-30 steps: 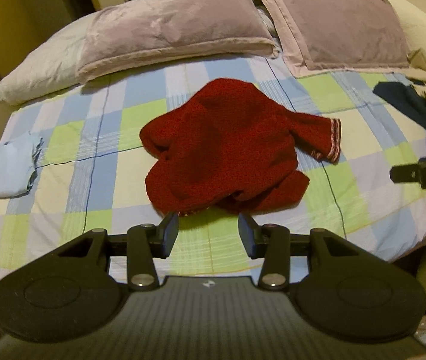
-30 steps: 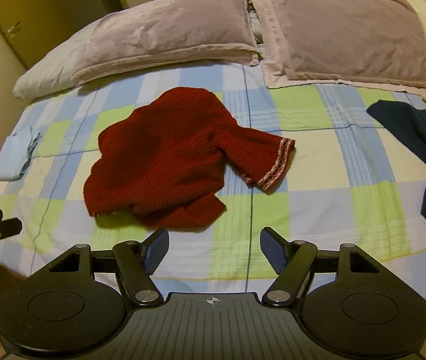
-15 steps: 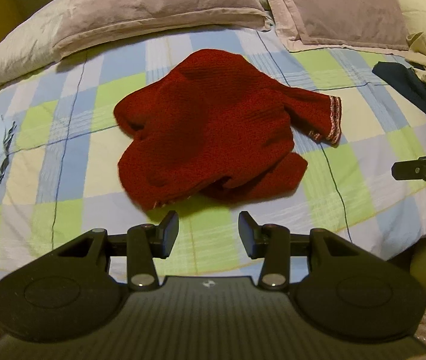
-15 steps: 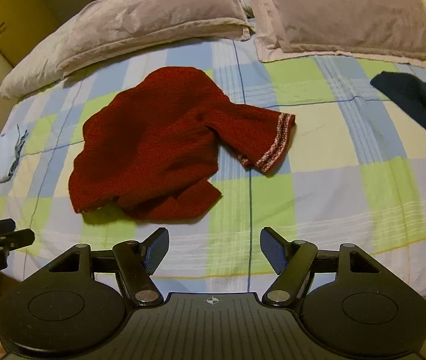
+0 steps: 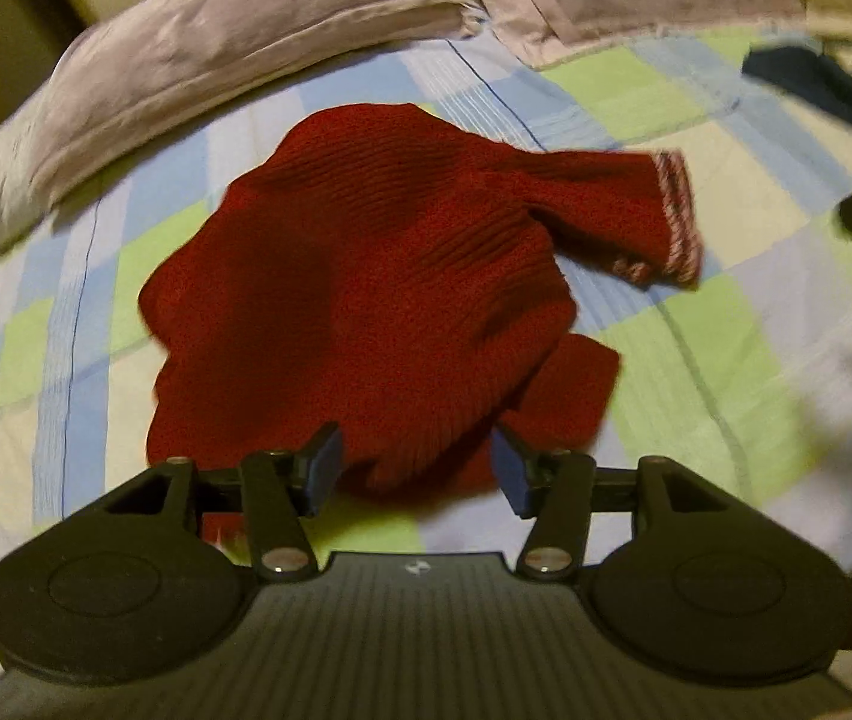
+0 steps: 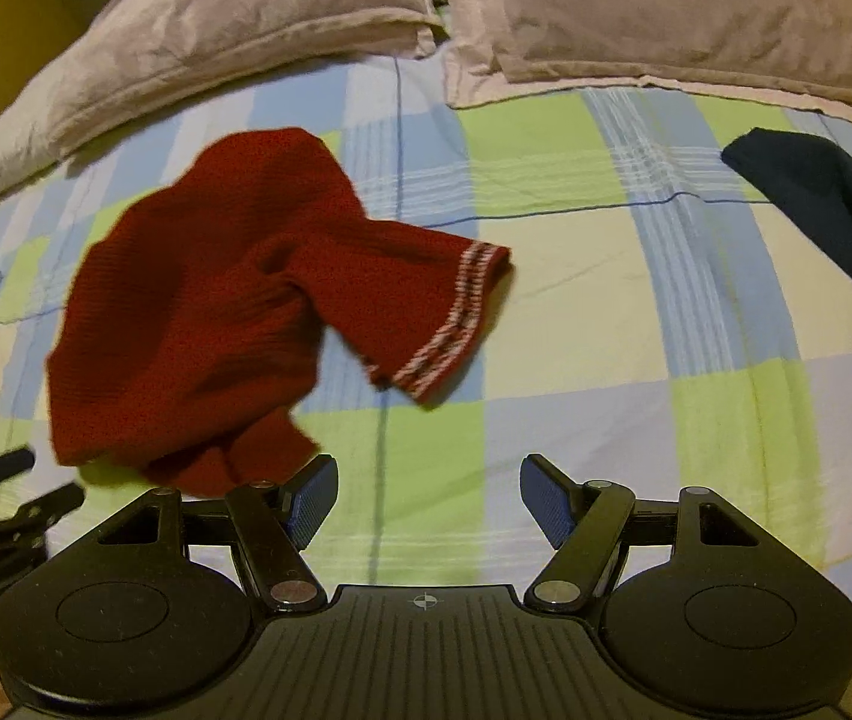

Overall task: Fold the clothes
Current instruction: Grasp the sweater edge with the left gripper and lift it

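Your left tongs (image 5: pixel 415 469) gape wide with the near hem of the crumpled red top (image 5: pixel 378 300) just beyond the tips. Your right tongs (image 6: pixel 429 501) are wide too, the top on the bed (image 6: pixel 576 276) ahead to their left.

Dark garment (image 6: pixel 834 204) runs off the right edge; perhaps trousers, unclear.
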Available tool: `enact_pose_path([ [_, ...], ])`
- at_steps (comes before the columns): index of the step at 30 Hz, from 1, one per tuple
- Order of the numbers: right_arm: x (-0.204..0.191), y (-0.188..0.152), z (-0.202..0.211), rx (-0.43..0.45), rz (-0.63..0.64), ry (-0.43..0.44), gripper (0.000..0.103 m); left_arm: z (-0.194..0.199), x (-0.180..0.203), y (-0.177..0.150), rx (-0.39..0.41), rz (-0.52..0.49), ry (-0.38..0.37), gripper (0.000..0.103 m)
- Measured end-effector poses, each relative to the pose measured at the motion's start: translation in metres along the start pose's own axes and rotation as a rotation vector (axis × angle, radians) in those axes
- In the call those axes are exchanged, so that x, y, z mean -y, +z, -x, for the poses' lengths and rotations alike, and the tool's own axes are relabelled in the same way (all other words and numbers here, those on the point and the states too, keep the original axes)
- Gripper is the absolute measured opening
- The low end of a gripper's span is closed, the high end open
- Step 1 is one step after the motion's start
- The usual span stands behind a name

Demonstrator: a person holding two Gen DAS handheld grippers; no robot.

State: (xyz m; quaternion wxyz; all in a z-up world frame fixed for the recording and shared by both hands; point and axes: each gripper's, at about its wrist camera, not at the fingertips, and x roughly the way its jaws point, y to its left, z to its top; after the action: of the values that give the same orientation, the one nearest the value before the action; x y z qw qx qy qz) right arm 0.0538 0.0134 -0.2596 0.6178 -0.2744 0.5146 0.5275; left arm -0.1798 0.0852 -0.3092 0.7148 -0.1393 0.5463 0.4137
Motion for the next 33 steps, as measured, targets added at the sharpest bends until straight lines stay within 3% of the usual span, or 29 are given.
enact_pose_path([
  [5,0.021,0.008,-0.017,-0.043,0.015,-0.019,0.071,-0.065,0.032,0.008,-0.017,-0.145,0.09,0.048],
  [6,0.025,0.01,-0.021,-0.054,0.014,-0.025,0.071,-0.065,0.029,0.004,-0.01,-0.143,0.085,0.034],
  [8,0.031,0.013,-0.028,-0.073,0.012,-0.037,0.071,-0.064,0.021,-0.004,0.005,-0.136,0.074,0.019],
  [10,0.036,0.016,-0.033,-0.085,0.013,-0.042,0.071,-0.062,0.014,-0.012,0.021,-0.129,0.062,0.015],
  [12,0.037,0.021,-0.036,-0.091,0.022,-0.039,0.071,-0.041,-0.017,-0.028,0.008,-0.071,0.104,0.013],
  [18,0.03,0.041,-0.04,-0.088,0.074,-0.021,0.071,0.024,-0.115,-0.077,-0.033,0.108,0.231,0.013],
  [20,0.027,0.046,-0.043,-0.087,0.093,-0.014,0.071,0.033,-0.138,-0.093,-0.066,0.113,0.268,0.014],
  [25,0.012,0.06,-0.057,-0.1,0.159,-0.002,0.071,0.038,-0.125,-0.115,-0.095,0.022,0.239,0.026],
  [27,0.004,0.064,-0.061,-0.099,0.2,0.009,0.071,0.037,-0.101,-0.127,-0.092,-0.002,0.208,0.036],
  [33,-0.023,0.076,-0.078,-0.085,0.365,0.021,0.071,0.01,-0.031,-0.158,-0.129,-0.165,0.171,0.044],
])
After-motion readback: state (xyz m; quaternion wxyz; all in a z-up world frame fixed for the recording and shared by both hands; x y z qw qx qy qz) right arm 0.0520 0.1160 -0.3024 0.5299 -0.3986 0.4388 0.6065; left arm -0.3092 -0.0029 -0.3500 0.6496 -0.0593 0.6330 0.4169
